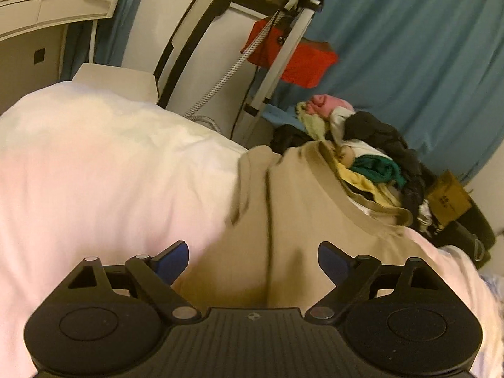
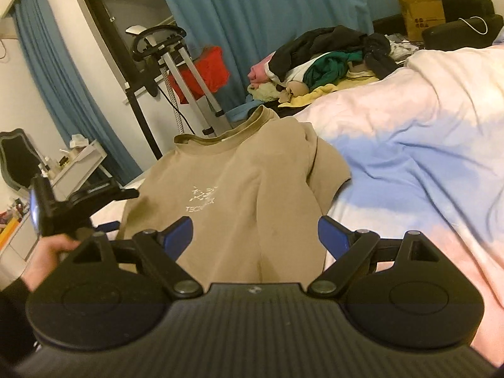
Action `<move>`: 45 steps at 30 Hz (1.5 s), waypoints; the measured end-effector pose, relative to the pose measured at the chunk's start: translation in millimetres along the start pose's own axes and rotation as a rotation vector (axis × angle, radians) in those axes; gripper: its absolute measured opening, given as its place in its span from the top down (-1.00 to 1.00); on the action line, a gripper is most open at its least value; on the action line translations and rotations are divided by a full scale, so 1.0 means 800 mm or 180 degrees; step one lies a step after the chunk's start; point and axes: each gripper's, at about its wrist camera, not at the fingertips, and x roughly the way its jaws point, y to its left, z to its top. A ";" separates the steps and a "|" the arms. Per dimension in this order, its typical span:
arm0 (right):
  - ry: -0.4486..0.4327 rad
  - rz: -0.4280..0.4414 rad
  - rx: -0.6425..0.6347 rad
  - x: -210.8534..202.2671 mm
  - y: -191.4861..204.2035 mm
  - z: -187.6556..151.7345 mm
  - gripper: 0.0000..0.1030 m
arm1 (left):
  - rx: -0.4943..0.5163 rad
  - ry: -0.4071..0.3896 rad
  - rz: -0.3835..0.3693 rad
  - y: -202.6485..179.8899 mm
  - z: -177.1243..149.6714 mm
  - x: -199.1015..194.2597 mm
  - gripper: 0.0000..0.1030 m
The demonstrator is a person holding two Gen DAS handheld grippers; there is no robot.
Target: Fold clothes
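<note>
A tan T-shirt (image 2: 239,189) is lying on the bed (image 2: 409,145), its pale chest print reading partly "TSC". The right gripper (image 2: 254,236) is hovering near it, fingers apart. The left gripper (image 1: 253,260) is hovering over the shirt, also spread, empty.

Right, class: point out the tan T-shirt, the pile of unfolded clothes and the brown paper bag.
tan T-shirt (image 2: 252,189): right wrist view, chest beside the print.
pile of unfolded clothes (image 2: 327,60): right wrist view, green garment.
brown paper bag (image 2: 420,15): right wrist view, front face.
</note>
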 end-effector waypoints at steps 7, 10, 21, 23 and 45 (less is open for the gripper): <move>-0.0171 0.0040 -0.0063 0.028 -0.012 0.005 -0.70 | 0.0376 0.0088 0.0148 -0.019 0.009 0.055 -0.06; -0.0138 0.0045 0.0025 0.034 -0.018 0.007 -0.70 | 0.0872 -0.0023 0.0388 -0.053 0.005 0.051 0.52; -0.0089 -0.0020 0.0444 0.035 -0.051 0.008 -0.70 | 0.3036 0.0063 0.0454 -0.251 -0.126 0.073 0.74; -0.0086 -0.0040 0.0439 0.034 -0.053 0.006 -0.70 | 0.3073 0.0185 0.0362 -0.263 -0.144 0.084 0.64; 0.0105 -0.0120 0.0461 0.055 -0.057 -0.003 -0.70 | 0.1189 0.0325 -0.0786 -0.093 -0.009 0.088 0.01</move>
